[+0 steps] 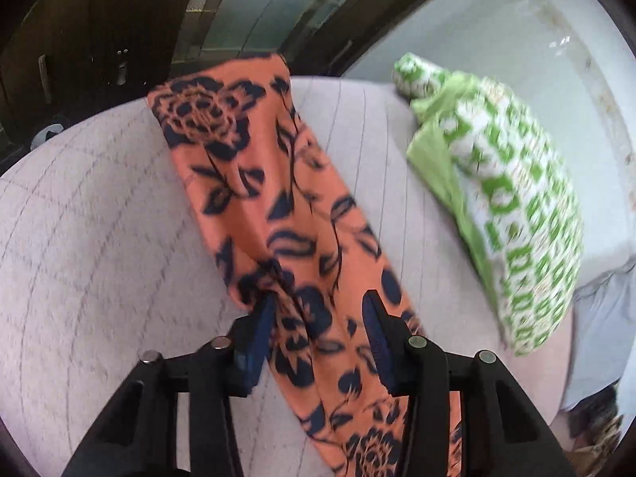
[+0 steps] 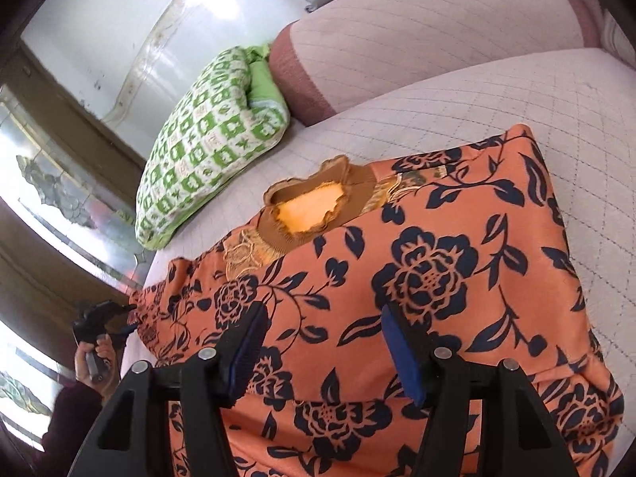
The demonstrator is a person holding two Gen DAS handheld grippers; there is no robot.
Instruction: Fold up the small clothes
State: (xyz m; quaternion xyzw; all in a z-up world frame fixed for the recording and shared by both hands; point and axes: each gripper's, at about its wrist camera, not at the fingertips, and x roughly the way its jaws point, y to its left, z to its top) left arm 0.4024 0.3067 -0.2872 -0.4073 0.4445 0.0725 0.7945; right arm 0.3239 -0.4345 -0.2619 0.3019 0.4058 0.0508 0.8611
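An orange garment with a dark blue flower print lies on the quilted pale bed. Its brown ribbed collar faces the far side. In the left wrist view a long strip of it, a sleeve or folded edge, runs away from me across the bed. My left gripper is open with the strip lying between its blue pads. It also shows in the right wrist view at the garment's left edge. My right gripper is open just above the garment's body.
A green and white patterned pillow lies at the head of the bed by a pinkish bolster. A pale wall and a dark wooden door frame stand beyond the bed.
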